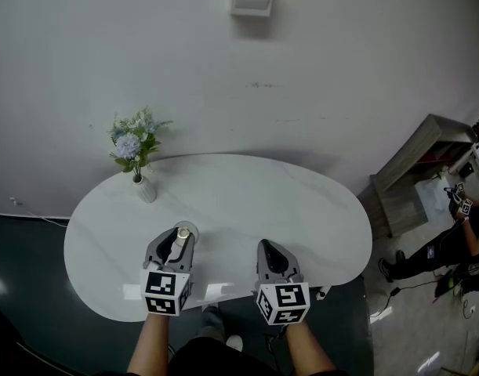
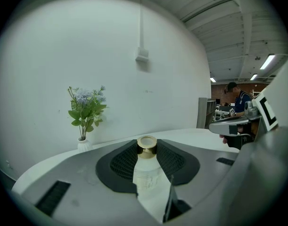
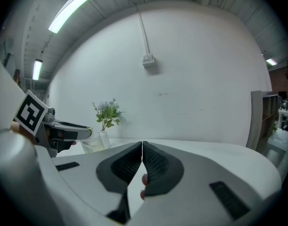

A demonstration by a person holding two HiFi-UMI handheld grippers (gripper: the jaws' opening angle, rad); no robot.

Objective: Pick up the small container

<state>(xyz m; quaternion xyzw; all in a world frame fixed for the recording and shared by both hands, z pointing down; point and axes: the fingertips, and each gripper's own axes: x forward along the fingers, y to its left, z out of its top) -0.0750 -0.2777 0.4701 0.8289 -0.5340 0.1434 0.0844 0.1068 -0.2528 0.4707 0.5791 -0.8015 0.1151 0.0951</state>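
One small container (image 2: 146,175) held between left gripper (image 2: 146,147) fingers (image 2: 121,163), right gripper (image 3: 142,147) fingers (image 3: 159,166) together

Flower vase (image 1: 144,188) obstructs the far-left table (image 1: 286,202) edge.

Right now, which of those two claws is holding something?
The left gripper: its jaws clamp a small gold-capped bottle. The right gripper is shut, empty.

Clear small container (image 2: 146,173) with shiny metallic gold cap (image 2: 146,145); glossy marble-look table (image 1: 247,202).
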